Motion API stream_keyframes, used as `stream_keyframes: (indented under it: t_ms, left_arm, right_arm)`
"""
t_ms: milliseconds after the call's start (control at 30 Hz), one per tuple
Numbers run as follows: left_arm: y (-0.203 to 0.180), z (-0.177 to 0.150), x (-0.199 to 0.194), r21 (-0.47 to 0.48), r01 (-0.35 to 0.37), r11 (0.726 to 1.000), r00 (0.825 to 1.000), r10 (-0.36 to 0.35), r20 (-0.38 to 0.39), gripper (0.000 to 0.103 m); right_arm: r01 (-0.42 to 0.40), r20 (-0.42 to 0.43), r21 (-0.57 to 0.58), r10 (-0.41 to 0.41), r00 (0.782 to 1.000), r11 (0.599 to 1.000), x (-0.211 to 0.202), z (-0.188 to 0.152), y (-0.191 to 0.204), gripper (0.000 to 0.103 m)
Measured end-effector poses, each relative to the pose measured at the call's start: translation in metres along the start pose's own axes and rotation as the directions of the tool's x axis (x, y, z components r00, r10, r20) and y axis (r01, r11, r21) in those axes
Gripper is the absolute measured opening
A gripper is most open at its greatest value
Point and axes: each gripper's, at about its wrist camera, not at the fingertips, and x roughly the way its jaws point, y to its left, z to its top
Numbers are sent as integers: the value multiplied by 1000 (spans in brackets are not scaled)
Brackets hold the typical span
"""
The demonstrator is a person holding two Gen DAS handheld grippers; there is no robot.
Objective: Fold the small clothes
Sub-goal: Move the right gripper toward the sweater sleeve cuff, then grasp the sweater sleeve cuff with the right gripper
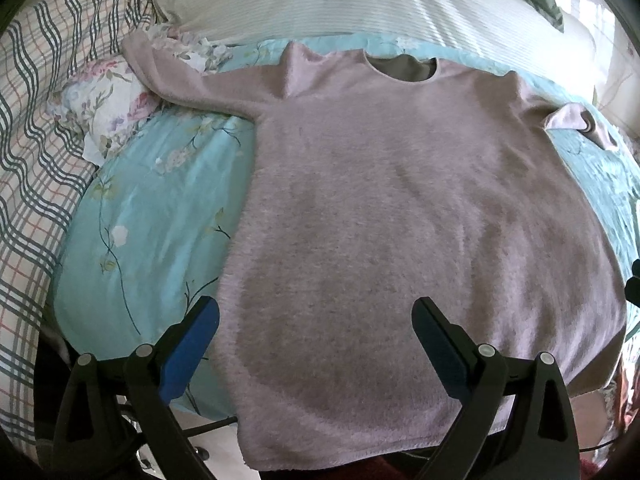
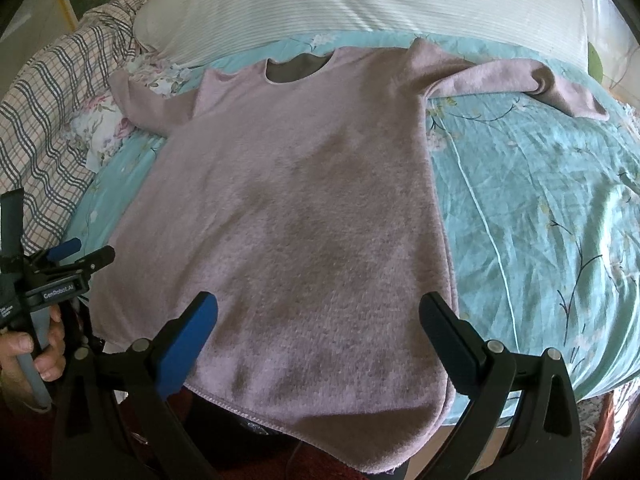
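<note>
A fuzzy mauve sweater (image 1: pixel 400 200) lies spread flat, neck away from me, on a turquoise floral bedsheet (image 1: pixel 152 208). Its left sleeve (image 1: pixel 176 80) stretches out to the far left and its right sleeve (image 2: pixel 520 80) to the far right. Its hem hangs over the near bed edge. My left gripper (image 1: pixel 316 320) is open and empty over the hem's left part. My right gripper (image 2: pixel 318 316) is open and empty over the hem's right part. The left gripper also shows in the right wrist view (image 2: pixel 80 254), held by a hand at the sweater's left edge.
A white striped pillow (image 1: pixel 320 0) lies beyond the sweater's neck. A plaid blanket (image 1: pixel 36 140) and a floral cloth (image 1: pixel 104 104) are bunched at the left. Bare turquoise sheet (image 2: pixel 540 200) lies to the right of the sweater. The bed's near edge is just below both grippers.
</note>
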Motion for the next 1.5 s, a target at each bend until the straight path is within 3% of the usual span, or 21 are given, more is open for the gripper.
stream_keyframes:
  t_ms: [167,367,433,800,933,1033,1100,1233,1500]
  left_arm:
    - [0,4,3,15,-21,1000,1000,21,-9,98]
    - [-5,9,9,38,-31,999,999,33,-32,98]
    - [-4,13,12,34,-20,999,1000,20,0,98]
    - [-2,46,40,17,36,999,999,-36,-36,97]
    - [0,61,47,14,40,999,999,-39,-19,97]
    - [-3,70,52,10,52,999,998,-52,-19,97]
    - [-5,73,56,12,71,997,997,-70,-32,97]
    - [-13,78,65,46,69,997,997,-66,-50,97]
    - [-25,86,86,39,100,994,990,-96,-104,97]
  right_arm:
    - [-3,-10,10,3,1000,1000,2,2,-1,101]
    - [-9,36,26,8,999,1000,0,10,-15,101]
    - [-5,64,37,3,998,999,-2,17,-23,101]
    - [27,107,208,-50,993,978,0,66,-101,101]
    - [40,163,269,-87,983,962,-4,101,-148,101]
    - [20,197,353,-95,976,935,-3,133,-194,101]
    - [5,219,443,-113,969,897,-1,158,-234,100]
    - [48,240,572,-224,945,819,7,213,-308,99]
    - [214,122,696,-407,905,685,50,292,-408,99]
